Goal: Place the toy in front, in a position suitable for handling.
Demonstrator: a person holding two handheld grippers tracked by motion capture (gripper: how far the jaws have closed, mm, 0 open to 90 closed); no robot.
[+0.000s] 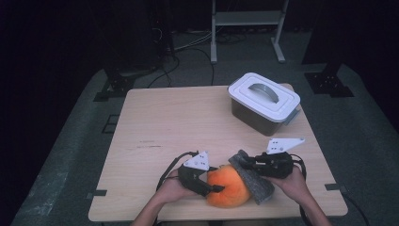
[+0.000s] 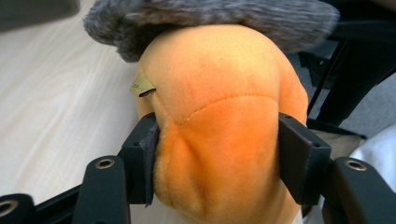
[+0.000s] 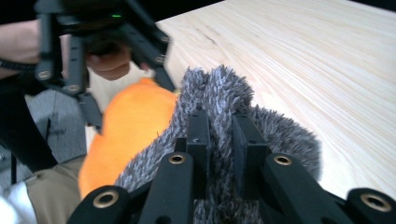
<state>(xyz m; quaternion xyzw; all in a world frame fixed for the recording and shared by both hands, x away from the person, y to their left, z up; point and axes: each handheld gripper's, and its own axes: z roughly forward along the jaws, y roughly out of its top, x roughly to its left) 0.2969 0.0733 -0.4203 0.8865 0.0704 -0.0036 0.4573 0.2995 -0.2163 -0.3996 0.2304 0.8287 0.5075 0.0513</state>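
While the orange plush toy (image 1: pixel 227 186) lies close to the near edge of the table (image 1: pixel 164 122), both grippers work on it there. The left gripper (image 1: pixel 211 184) comes at the toy from its left side, and in the left gripper view its two black jaws stand on both sides of the orange body (image 2: pixel 219 140). The pads press into the plush, so the jaws are about half closed and they hold the toy between them. A small yellowish label (image 2: pixel 141 86) sticks out of a seam on the toy.

The right gripper (image 1: pixel 244 162) is just beside the toy on the right. In the right gripper view its jaws are almost fully closed on a fold of the grey furry cloth (image 3: pixel 219 116), which is pinched tight between the pads. This cloth (image 1: pixel 254 176) lies over the right upper part of the toy and touches it, and one end reaches down toward the near edge of the table.

Behind the grippers the wooden surface is bare through the middle and on the whole left side, so there is much room for moving there. Farther away, near the far right corner, stands a box with a white lid (image 1: pixel 263 96) and a grey handle (image 1: pixel 264 90), well apart from the toy. One of its corners comes close to the right edge of the table.
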